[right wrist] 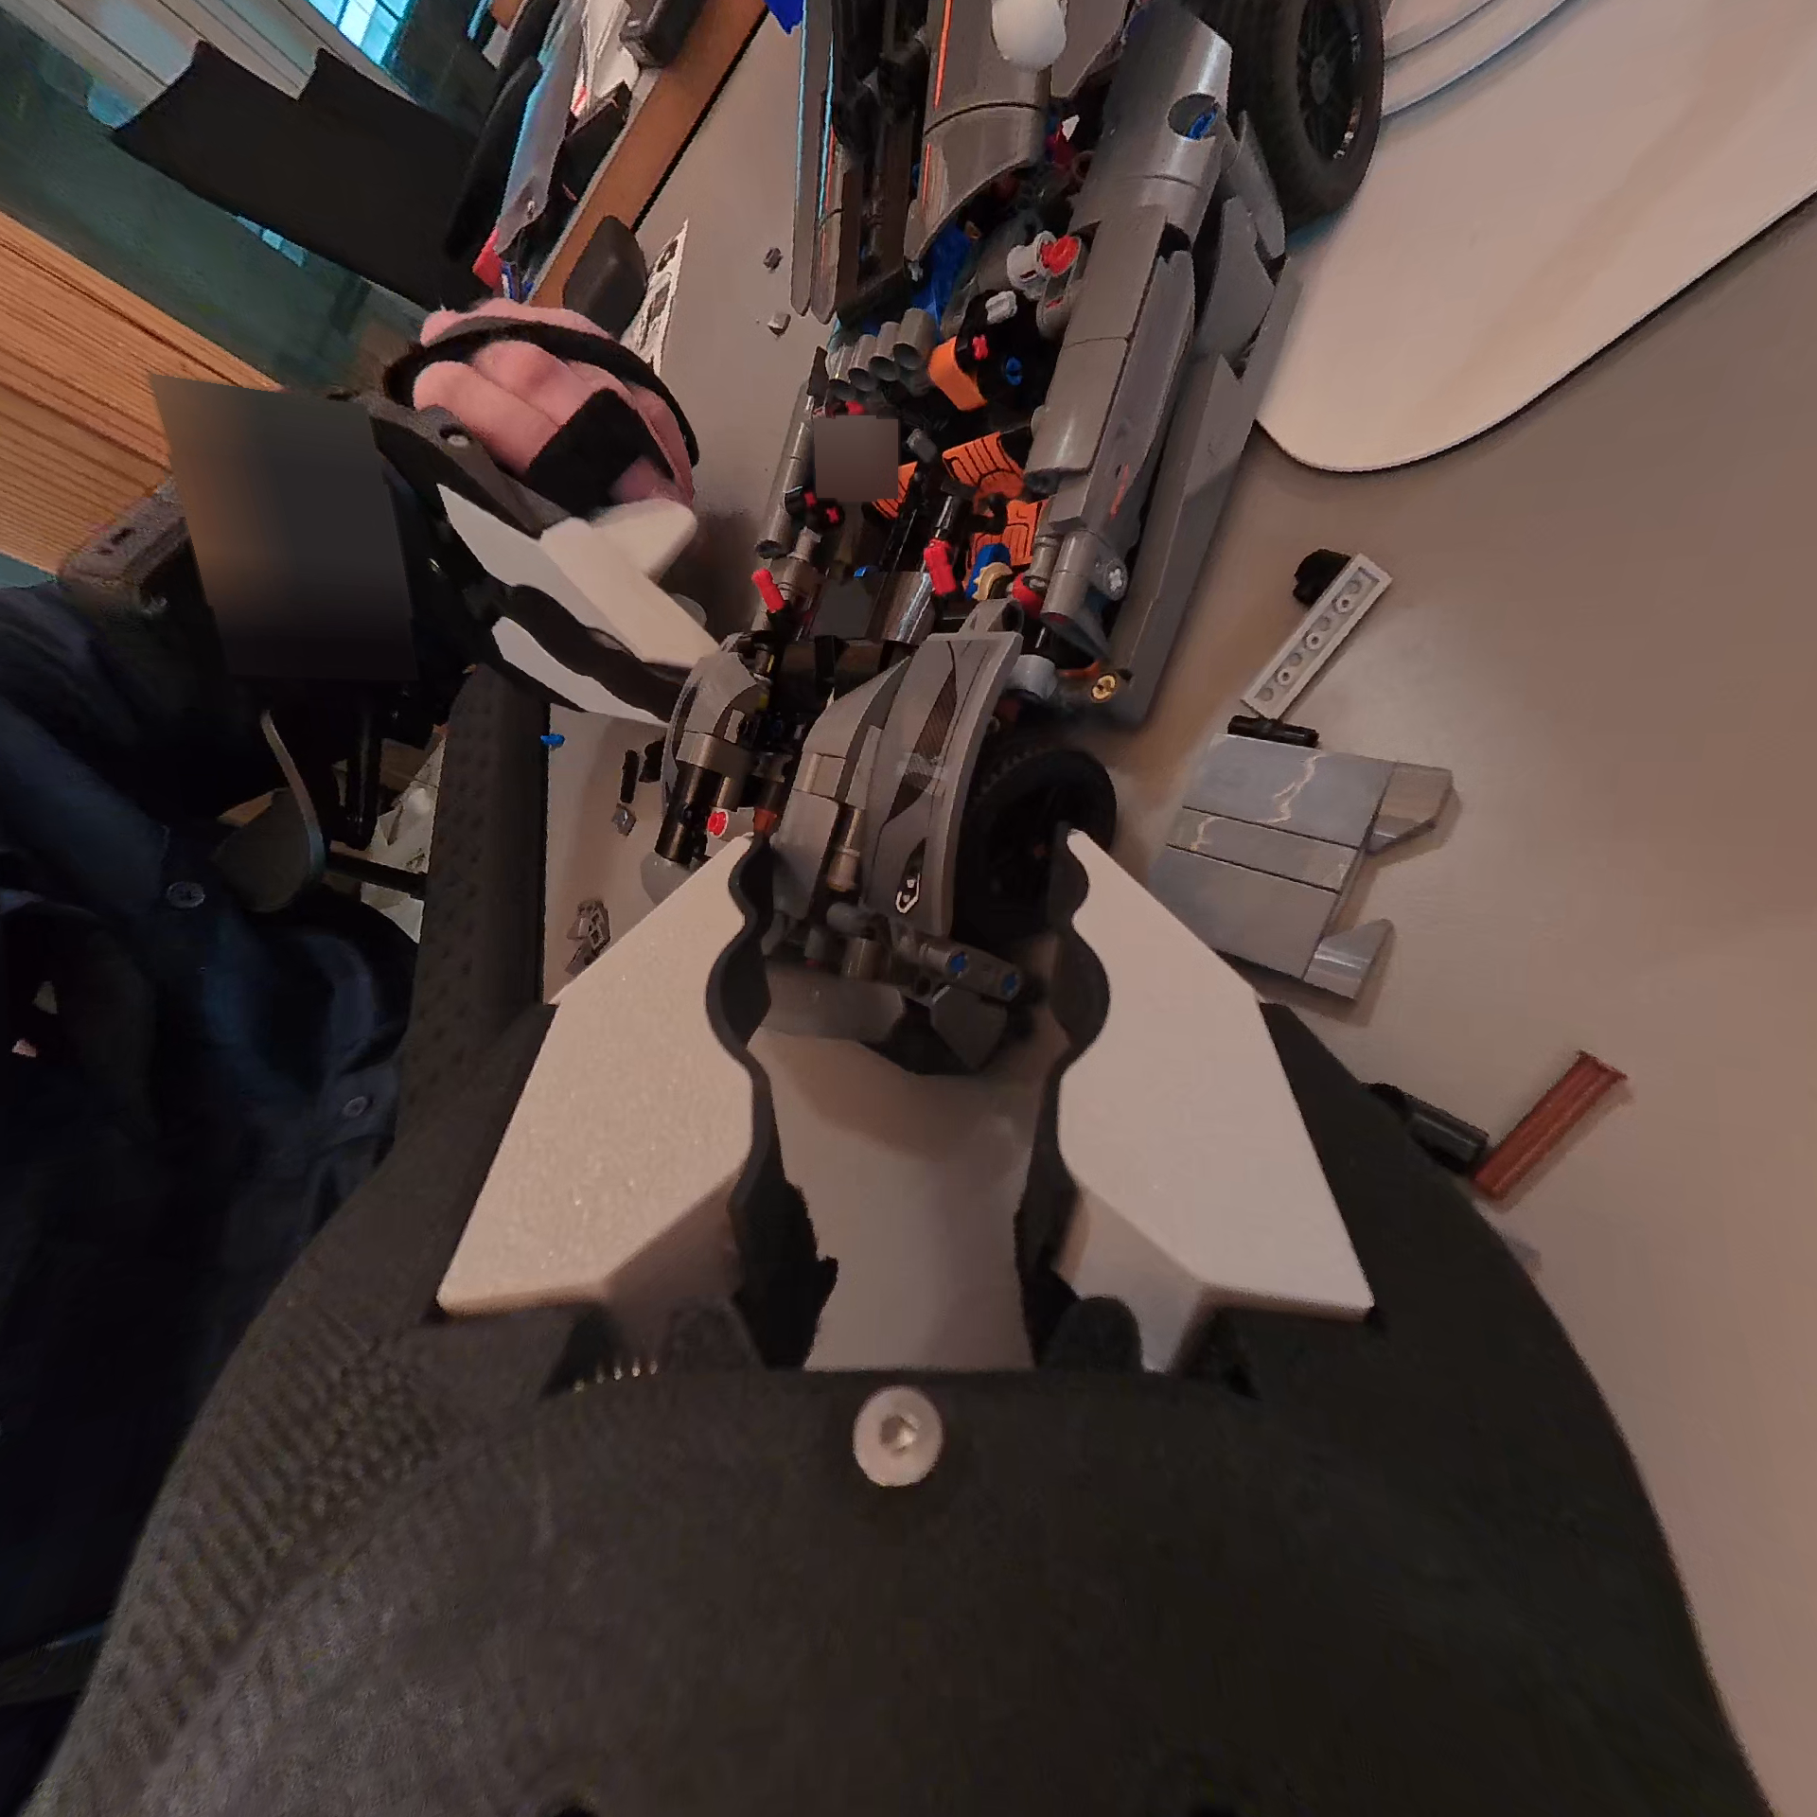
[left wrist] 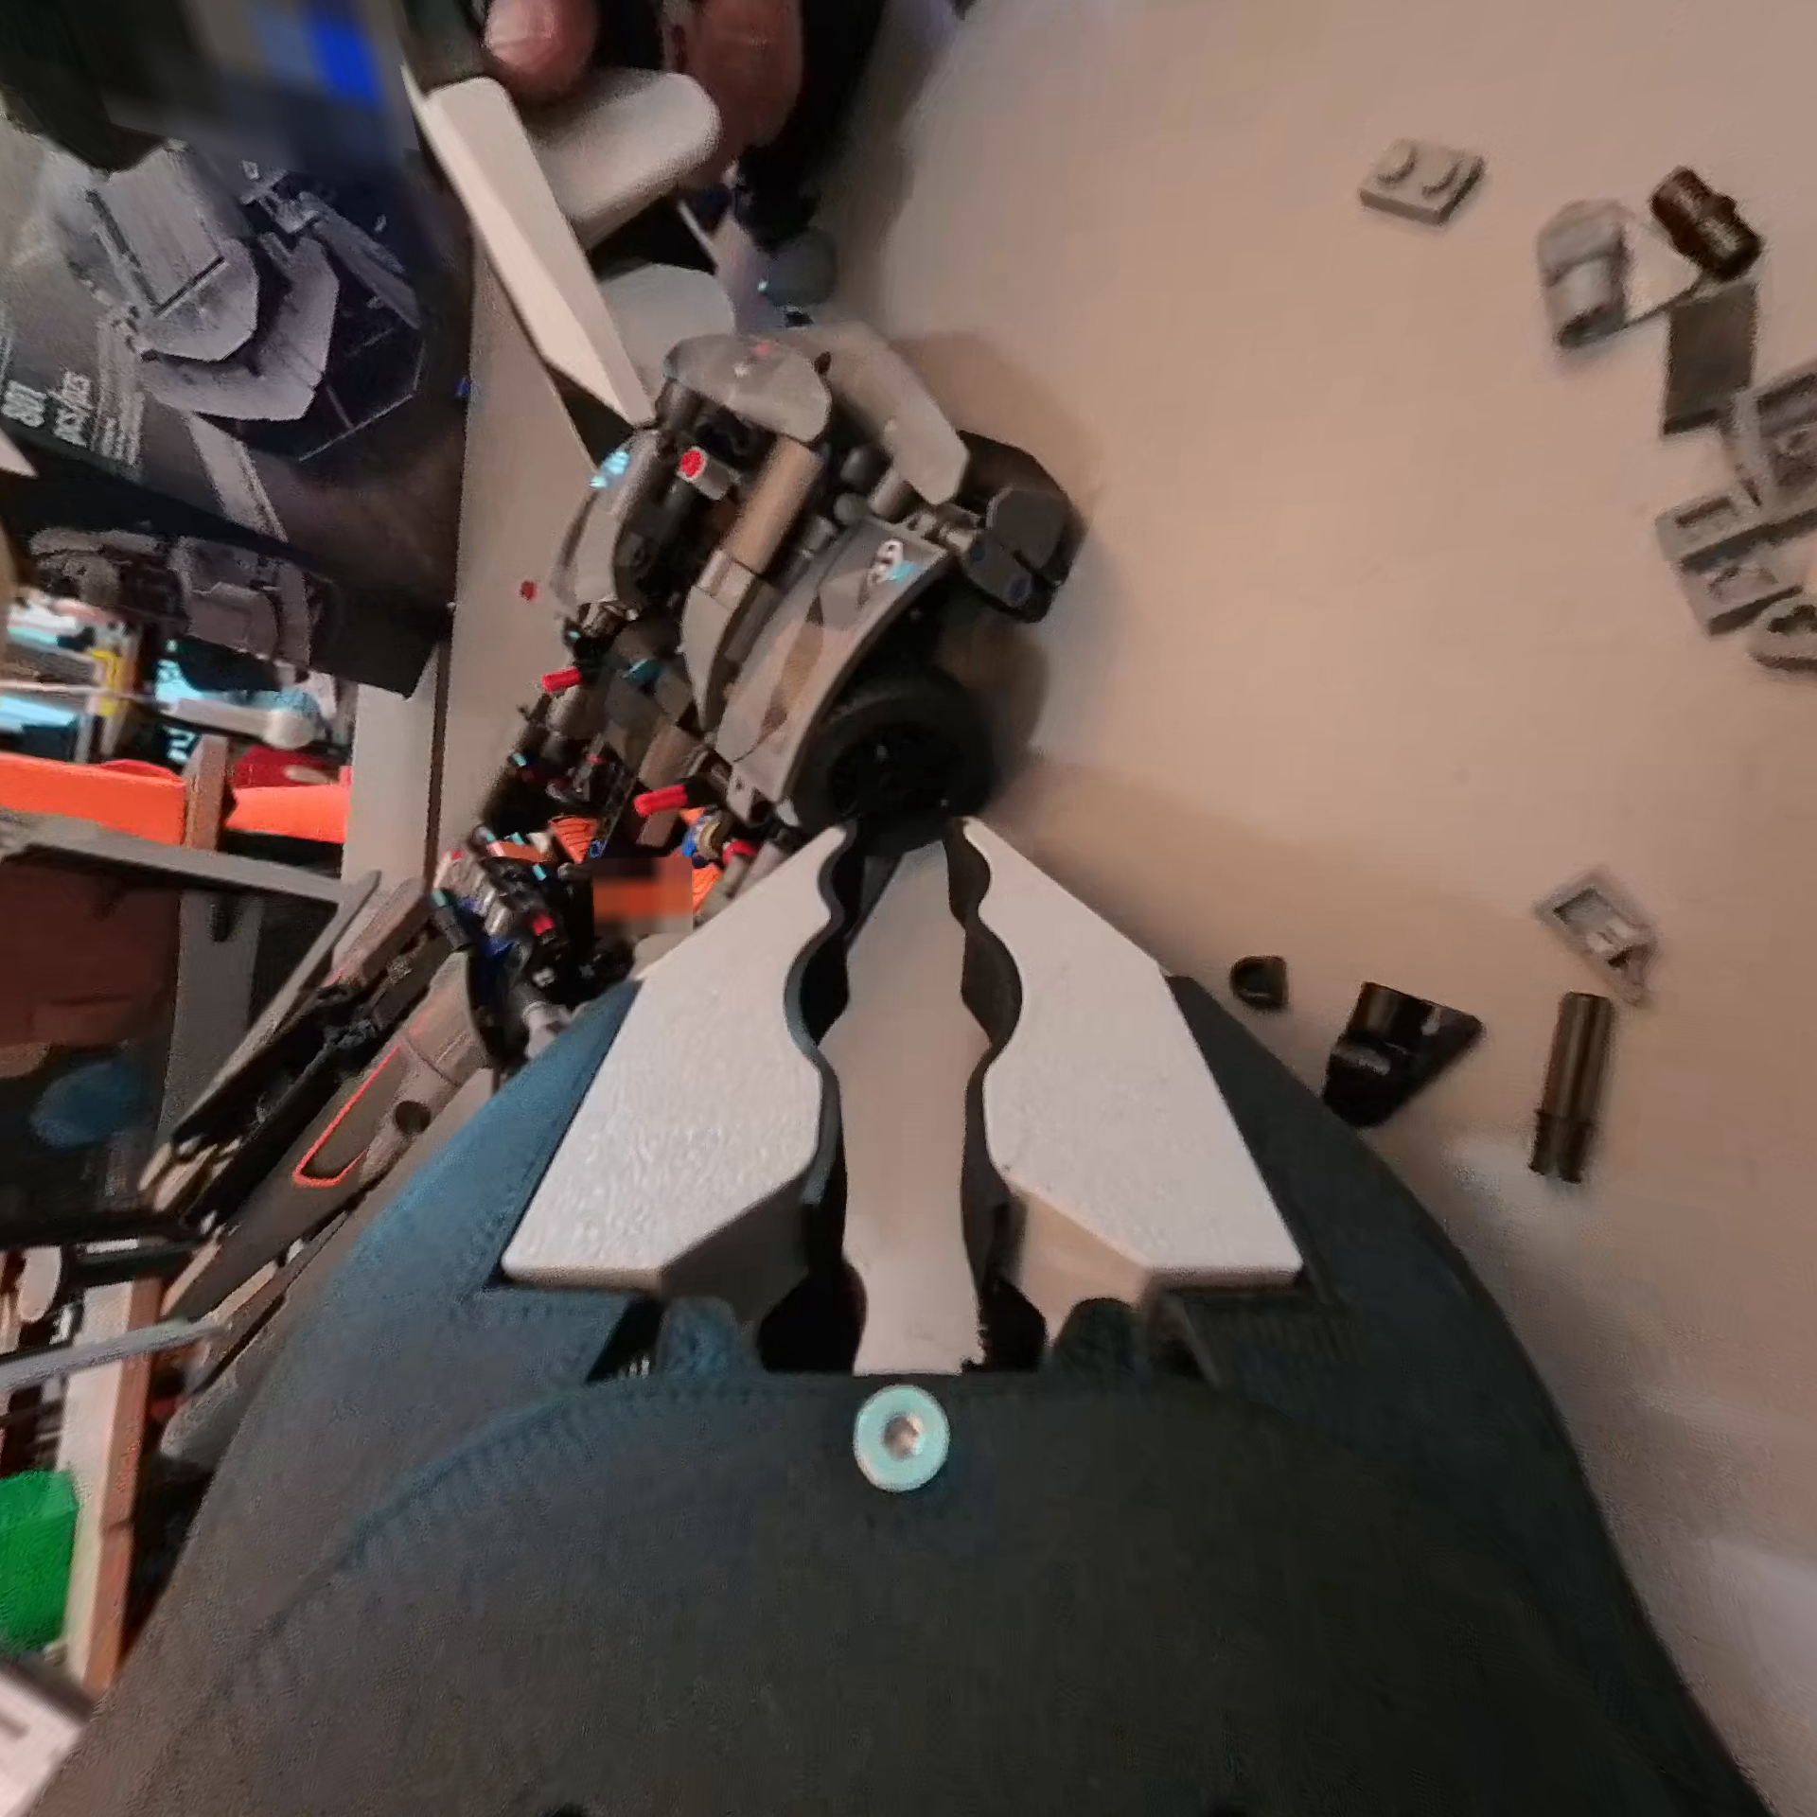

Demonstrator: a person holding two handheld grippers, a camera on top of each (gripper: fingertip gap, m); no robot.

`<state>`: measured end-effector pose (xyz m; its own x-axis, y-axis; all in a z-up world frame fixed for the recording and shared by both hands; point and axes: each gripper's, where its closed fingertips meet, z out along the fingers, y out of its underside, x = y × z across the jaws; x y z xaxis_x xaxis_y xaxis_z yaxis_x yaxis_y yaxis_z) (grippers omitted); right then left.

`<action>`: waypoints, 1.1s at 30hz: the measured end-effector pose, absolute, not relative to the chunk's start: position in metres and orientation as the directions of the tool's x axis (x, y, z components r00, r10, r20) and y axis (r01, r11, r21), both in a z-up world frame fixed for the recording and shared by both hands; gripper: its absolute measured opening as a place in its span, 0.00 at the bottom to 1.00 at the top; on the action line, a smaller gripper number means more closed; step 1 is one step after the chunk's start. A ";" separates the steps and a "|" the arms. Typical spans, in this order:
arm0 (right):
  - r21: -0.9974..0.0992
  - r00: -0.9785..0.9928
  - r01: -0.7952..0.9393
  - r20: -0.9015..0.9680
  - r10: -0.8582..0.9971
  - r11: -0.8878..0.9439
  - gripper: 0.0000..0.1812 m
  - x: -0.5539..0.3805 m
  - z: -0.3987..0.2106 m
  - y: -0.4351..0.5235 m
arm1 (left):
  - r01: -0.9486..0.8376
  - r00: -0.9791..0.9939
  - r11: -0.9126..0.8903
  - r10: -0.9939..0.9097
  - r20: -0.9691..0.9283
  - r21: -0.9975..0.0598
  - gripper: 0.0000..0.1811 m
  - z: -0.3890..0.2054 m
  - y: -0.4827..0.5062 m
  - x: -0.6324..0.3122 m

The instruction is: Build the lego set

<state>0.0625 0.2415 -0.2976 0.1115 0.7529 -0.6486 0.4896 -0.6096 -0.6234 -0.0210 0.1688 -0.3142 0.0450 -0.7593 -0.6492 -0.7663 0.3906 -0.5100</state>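
One broad pale tabletop (left wrist: 1229,688) carries everything, with a white mat (right wrist: 1573,246) lying on its far corner in the right wrist view. Stretched along the tabletop is the half-built grey Lego car (right wrist: 1111,413), its middle open and showing black, orange, red and blue parts, a black rear wheel (right wrist: 1327,88) at its far end. A dark set box (left wrist: 197,295) with a picture of a car stands at the tabletop's edge beyond the model in the left wrist view.

The right tongs (right wrist: 909,850) are spread wide with the car's nose between them. One tip sits against the grey bodywork and the other against the black front wheel (right wrist: 1023,826); I cannot tell whether they press on it. In the left wrist view, one white finger (left wrist: 551,246) of these tongs reaches the car's front end.

The left tongs (left wrist: 907,831) have only a narrow gap, their tips right at the tyre of a front wheel (left wrist: 900,747). Whether they pinch it cannot be told. A hand (right wrist: 551,403) in a black strap holds them.

Beside the nose lies a grey panel assembly (right wrist: 1278,836). Smaller loose pieces are scattered nearby: a long light-grey plate with holes (right wrist: 1318,629), a reddish-brown bar (right wrist: 1549,1121), a black curved panel (left wrist: 1396,1052), a dark connector tube (left wrist: 1573,1082) and a small grey plate (left wrist: 1421,177).
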 end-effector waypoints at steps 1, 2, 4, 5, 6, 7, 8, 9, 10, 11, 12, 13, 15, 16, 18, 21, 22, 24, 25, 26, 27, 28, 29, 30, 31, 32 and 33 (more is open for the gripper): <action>-0.623 0.111 0.489 -0.650 0.752 -0.610 0.30 0.063 -0.297 0.242 | -0.767 0.058 0.379 -0.762 -0.644 -0.518 0.11 -0.311 0.170 -0.022; -0.623 0.110 0.489 -0.650 0.752 -0.610 0.30 0.063 -0.297 0.242 | -0.769 0.069 0.366 -0.767 -0.638 -0.523 0.14 -0.310 0.172 -0.024; -0.623 0.110 0.490 -0.650 0.752 -0.610 0.30 0.063 -0.297 0.241 | -0.768 0.082 0.367 -0.756 -0.650 -0.525 0.17 -0.307 0.173 -0.025; -0.623 0.110 0.490 -0.650 0.752 -0.610 0.29 0.063 -0.297 0.241 | -0.770 0.076 0.367 -0.760 -0.645 -0.523 0.17 -0.308 0.171 -0.025; -0.623 0.110 0.489 -0.651 0.751 -0.611 0.29 0.063 -0.297 0.241 | -0.774 0.075 0.363 -0.760 -0.645 -0.518 0.17 -0.308 0.171 -0.024; -0.623 0.110 0.489 -0.651 0.751 -0.611 0.29 0.063 -0.297 0.241 | -0.775 0.070 0.367 -0.760 -0.647 -0.515 0.18 -0.308 0.169 -0.023; -0.623 0.110 0.489 -0.650 0.752 -0.611 0.29 0.063 -0.297 0.241 | -0.781 0.067 0.356 -0.770 -0.635 -0.514 0.15 -0.309 0.167 -0.023; -0.623 0.110 0.489 -0.650 0.752 -0.610 0.29 0.063 -0.297 0.241 | -0.787 0.072 0.338 -0.780 -0.621 -0.516 0.18 -0.311 0.167 -0.023; -0.623 0.110 0.489 -0.650 0.752 -0.610 0.29 0.063 -0.297 0.241 | -0.790 0.077 0.325 -0.788 -0.611 -0.519 0.19 -0.312 0.168 -0.023; -0.623 0.110 0.489 -0.650 0.752 -0.610 0.29 0.063 -0.297 0.241 | -0.785 0.084 0.321 -0.793 -0.604 -0.530 0.21 -0.313 0.167 -0.021; -0.623 0.110 0.489 -0.651 0.751 -0.611 0.29 0.063 -0.297 0.241 | -0.784 0.093 0.314 -0.794 -0.600 -0.536 0.21 -0.314 0.168 -0.021; -0.623 0.110 0.489 -0.651 0.751 -0.611 0.29 0.063 -0.297 0.241 | -0.784 0.110 0.311 -0.783 -0.612 -0.538 0.20 -0.314 0.172 -0.021; -0.623 0.111 0.489 -0.651 0.751 -0.611 0.29 0.063 -0.297 0.241 | -0.779 0.122 0.309 -0.779 -0.616 -0.545 0.20 -0.318 0.173 -0.017; -0.623 0.111 0.489 -0.651 0.751 -0.611 0.29 0.063 -0.297 0.241 | -0.775 0.127 0.309 -0.779 -0.615 -0.551 0.22 -0.320 0.173 -0.015; -0.622 0.111 0.489 -0.651 0.751 -0.611 0.29 0.063 -0.297 0.241 | -0.767 0.126 0.312 -0.783 -0.609 -0.561 0.20 -0.322 0.172 -0.010; -0.621 0.111 0.488 -0.652 0.750 -0.613 0.29 0.063 -0.297 0.242 | -0.786 0.134 0.301 -0.769 -0.625 -0.539 0.18 -0.322 0.176 -0.009; -0.621 0.111 0.487 -0.654 0.749 -0.614 0.29 0.063 -0.297 0.241 | -0.781 0.129 0.306 -0.773 -0.621 -0.544 0.17 -0.323 0.175 -0.008; -0.624 0.106 0.481 -0.656 0.747 -0.616 0.28 0.064 -0.295 0.242 | -0.789 0.111 0.326 -0.759 -0.642 -0.522 0.16 -0.324 0.174 -0.010; -0.629 0.103 0.472 -0.656 0.748 -0.617 0.27 0.064 -0.293 0.242 | -0.789 0.105 0.331 -0.758 -0.643 -0.518 0.15 -0.323 0.173 -0.011; -0.636 0.101 0.465 -0.653 0.751 -0.615 0.26 0.064 -0.291 0.243 | -0.784 0.098 0.339 -0.759 -0.643 -0.520 0.15 -0.322 0.171 -0.012; -0.642 0.102 0.461 -0.647 0.756 -0.612 0.26 0.065 -0.290 0.243 | -0.782 0.093 0.346 -0.757 -0.646 -0.519 0.17 -0.319 0.170 -0.013; -0.646 0.105 0.459 -0.643 0.759 -0.610 0.26 0.065 -0.290 0.243 | -0.780 0.082 0.358 -0.755 -0.650 -0.514 0.17 -0.316 0.169 -0.016; -0.646 0.108 0.460 -0.640 0.761 -0.609 0.27 0.066 -0.290 0.243 | -0.776 0.062 0.375 -0.755 -0.653 -0.507 0.18 -0.314 0.166 -0.018; -0.644 0.120 0.468 -0.632 0.765 -0.605 0.28 0.066 -0.292 0.243 | -0.779 0.046 0.386 -0.751 -0.659 -0.494 0.18 -0.313 0.166 -0.022; -0.645 0.132 0.476 -0.620 0.773 -0.598 0.30 0.066 -0.294 0.244 | -0.793 0.042 0.387 -0.736 -0.676 -0.471 0.19 -0.312 0.168 -0.027; -0.649 0.136 0.477 -0.611 0.780 -0.592 0.30 0.065 -0.294 0.245 | -0.804 0.041 0.388 -0.720 -0.693 -0.451 0.19 -0.311 0.172 -0.033; -0.653 0.137 0.475 -0.607 0.783 -0.589 0.31 0.064 -0.293 0.245 | -0.817 0.046 0.385 -0.698 -0.714 -0.429 0.19 -0.309 0.177 -0.038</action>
